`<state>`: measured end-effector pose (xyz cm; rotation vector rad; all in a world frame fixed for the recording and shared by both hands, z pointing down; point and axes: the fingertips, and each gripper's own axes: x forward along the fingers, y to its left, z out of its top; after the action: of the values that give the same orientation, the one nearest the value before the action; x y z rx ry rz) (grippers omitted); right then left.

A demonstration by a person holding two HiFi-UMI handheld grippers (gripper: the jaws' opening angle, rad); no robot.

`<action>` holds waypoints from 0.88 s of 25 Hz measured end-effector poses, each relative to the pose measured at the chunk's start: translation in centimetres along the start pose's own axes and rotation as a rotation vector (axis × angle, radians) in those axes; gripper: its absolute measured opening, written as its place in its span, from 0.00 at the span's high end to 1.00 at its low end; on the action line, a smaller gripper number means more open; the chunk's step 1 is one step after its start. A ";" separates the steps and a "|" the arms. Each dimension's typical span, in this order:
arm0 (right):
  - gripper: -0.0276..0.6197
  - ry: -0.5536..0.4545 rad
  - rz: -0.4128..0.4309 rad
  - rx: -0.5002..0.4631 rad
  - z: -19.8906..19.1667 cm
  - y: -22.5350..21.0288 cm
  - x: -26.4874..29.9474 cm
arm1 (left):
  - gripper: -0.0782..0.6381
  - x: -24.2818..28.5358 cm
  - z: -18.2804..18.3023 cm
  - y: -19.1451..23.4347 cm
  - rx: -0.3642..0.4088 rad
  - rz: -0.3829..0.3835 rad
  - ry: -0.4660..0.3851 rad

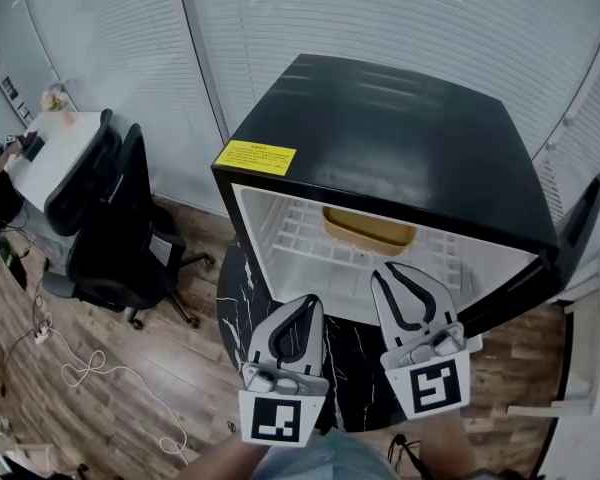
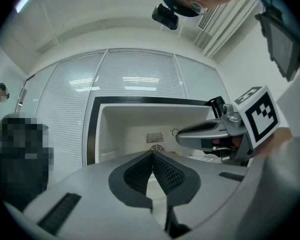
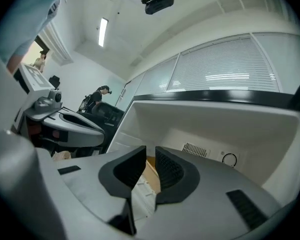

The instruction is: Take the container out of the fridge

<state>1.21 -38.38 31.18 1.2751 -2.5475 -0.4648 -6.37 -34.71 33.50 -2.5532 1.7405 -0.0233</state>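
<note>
Head view, centre: the yellow container (image 1: 370, 230) sits on the wire shelf (image 1: 300, 238) inside the open fridge (image 1: 380, 118), clear of both tools. The left gripper (image 1: 310, 306) has its jaws pressed together on nothing. The right gripper (image 1: 395, 273) has only a narrow gap, also empty. That gap looks too narrow for the rim, so reaching in could shove the container backward.

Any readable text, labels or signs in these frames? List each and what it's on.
Yellow sticker on the front left corner of the fridge top: printed lines, too small to read.
Left marker cube: black-and-white square pattern, no letters or digits.
Right marker cube: same kind of pattern, no letters or digits.
No other text is legible in any view.
</note>
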 end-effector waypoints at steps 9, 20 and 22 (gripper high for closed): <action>0.82 0.115 0.053 -0.170 -1.5 -0.6 4.0 | 0.87 2.6 -1.6 1.8 -0.035 -0.033 0.025; 0.82 0.271 0.145 -0.282 -4.4 -0.3 7.2 | 0.87 4.8 -3.5 3.6 -0.055 -0.058 0.058; 0.82 0.302 0.164 -0.294 -5.1 -0.3 7.4 | 0.87 5.1 -3.8 3.8 -0.065 -0.056 0.060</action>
<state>-1.01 -45.40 36.33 0.9440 -2.2120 -0.5419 -8.22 -41.00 37.03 -2.6740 1.7175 -0.0470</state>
